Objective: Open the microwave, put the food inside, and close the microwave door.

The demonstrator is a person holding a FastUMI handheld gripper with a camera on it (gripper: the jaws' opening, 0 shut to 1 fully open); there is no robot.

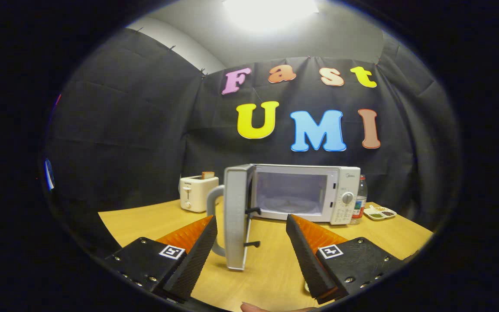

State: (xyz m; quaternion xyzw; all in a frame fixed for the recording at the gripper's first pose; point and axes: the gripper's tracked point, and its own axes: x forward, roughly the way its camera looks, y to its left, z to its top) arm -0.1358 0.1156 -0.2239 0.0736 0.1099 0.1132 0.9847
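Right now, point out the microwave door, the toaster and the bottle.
microwave door (pixel 235 216): gripper view, swung open, on its edge between the open jaws.
toaster (pixel 197 193): gripper view, on its front face.
bottle (pixel 360 201): gripper view, on its body beside the microwave.

Black cloth (pixel 137 130), creased and pinned along its top edge, hangs as the booth's walls on two sides and meets in a corner behind a wooden table (pixel 271 264) with a pale, light-grained top. Above the cloth a plain light wall (pixel 180 43) and ceiling (pixel 340 34) show, and a bright ceiling light (pixel 271 11) glares overhead, casting an even glow across the tabletop. Toward the back of the table stand a white toaster (pixel 197 193) to one side and a small divided dish (pixel 379 212) to the other.
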